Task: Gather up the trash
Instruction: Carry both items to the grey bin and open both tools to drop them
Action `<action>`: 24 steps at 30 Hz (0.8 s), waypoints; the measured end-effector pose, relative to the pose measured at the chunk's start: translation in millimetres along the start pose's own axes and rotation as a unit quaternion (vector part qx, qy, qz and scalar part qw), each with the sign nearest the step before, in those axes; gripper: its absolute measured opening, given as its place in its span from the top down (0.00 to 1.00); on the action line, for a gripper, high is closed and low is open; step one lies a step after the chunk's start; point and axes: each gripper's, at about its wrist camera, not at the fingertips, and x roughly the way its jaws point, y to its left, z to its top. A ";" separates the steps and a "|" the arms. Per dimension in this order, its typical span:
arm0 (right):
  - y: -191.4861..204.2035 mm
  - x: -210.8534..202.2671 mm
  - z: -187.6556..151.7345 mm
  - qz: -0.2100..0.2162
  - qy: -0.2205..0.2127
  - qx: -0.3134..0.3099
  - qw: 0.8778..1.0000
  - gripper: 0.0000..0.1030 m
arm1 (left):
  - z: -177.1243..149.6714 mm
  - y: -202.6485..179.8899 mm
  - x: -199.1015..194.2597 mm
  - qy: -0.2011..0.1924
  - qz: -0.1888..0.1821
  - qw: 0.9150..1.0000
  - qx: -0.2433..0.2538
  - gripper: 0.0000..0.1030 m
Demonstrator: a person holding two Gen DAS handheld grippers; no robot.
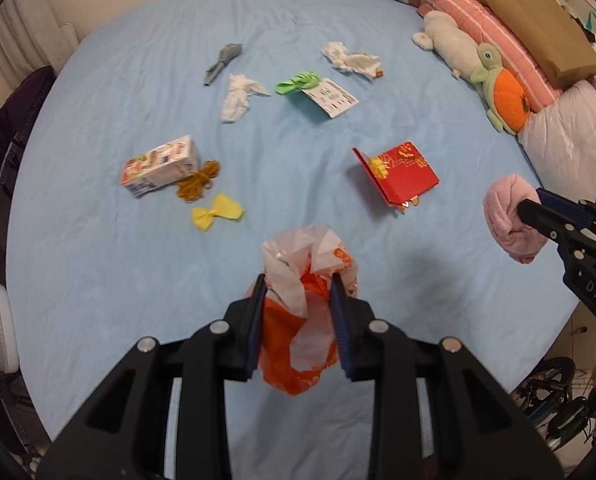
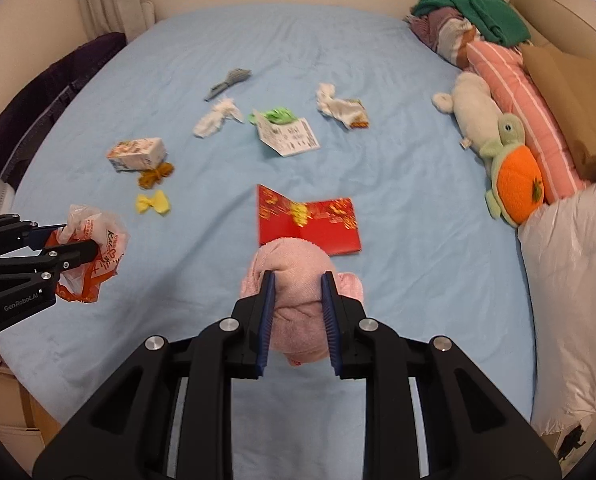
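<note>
Item 1: left gripper [image 1: 298, 296], jaws clamped on an orange-and-white plastic bag [image 1: 305, 280], held up over the near part of the blue bedsheet [image 1: 337, 12]. The bag hangs bunched; its mouth is not visibly open.

Item 2: right gripper [image 2: 298, 296], jaws clamped on a pink rolled cloth bundle [image 2: 298, 276], held above the sheet just in front of a red card packet [image 2: 317, 224].

Item 3: trash lying loose on the sheet, well apart from both grippers: 2 crumpled white tissues [image 1: 240, 96] [image 1: 349, 58], green wrapper [image 1: 298, 82] touching a printed paper slip [image 1: 333, 98], small carton [image 1: 160, 166] beside a brown tangle [image 1: 198, 180], yellow bow-shaped scrap [image 1: 217, 212], grey twisted item [image 1: 222, 62].

Item 4: not trash, by judgement: plush turtle [image 2: 513, 172], pillows along the right edge.

Risks, judged:
- The bag's mouth is pinched shut, so the bundle could miss the opening and drop back on the sheet.
- The thin film could slip from the pads under added weight.
- The soft bundle could unroll or snag on release.
- Whether the pink bundle is trash at all cannot be told.
</note>
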 end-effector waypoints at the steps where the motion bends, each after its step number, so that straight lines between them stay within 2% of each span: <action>1: 14.5 -12.4 6.4 0.004 -0.006 -0.008 1.000 0.79 | -3.7 11.6 -15.1 -0.004 0.005 1.000 -0.009 0.71; 9: 141.5 -99.4 46.6 0.058 -0.043 -0.066 0.995 0.79 | -47.9 115.4 -134.7 -0.033 0.046 0.995 -0.083 0.70; 13: 208.1 -132.5 62.7 0.098 -0.061 -0.114 0.987 0.79 | -72.3 161.8 -184.4 -0.050 0.074 0.987 -0.130 0.70; 17: 273.0 -161.2 77.4 0.143 -0.079 -0.180 0.970 0.79 | -98.9 203.9 -229.5 -0.073 0.108 0.972 -0.194 0.70; 22: 344.8 -182.5 95.0 0.203 -0.093 -0.251 0.942 0.79 | -139.4 258.3 -279.3 -0.090 0.152 0.945 -0.276 0.70; 24: 374.4 -191.0 104.2 0.214 -0.103 -0.276 0.931 0.79 | -155.1 280.0 -297.7 -0.098 0.170 0.933 -0.301 0.70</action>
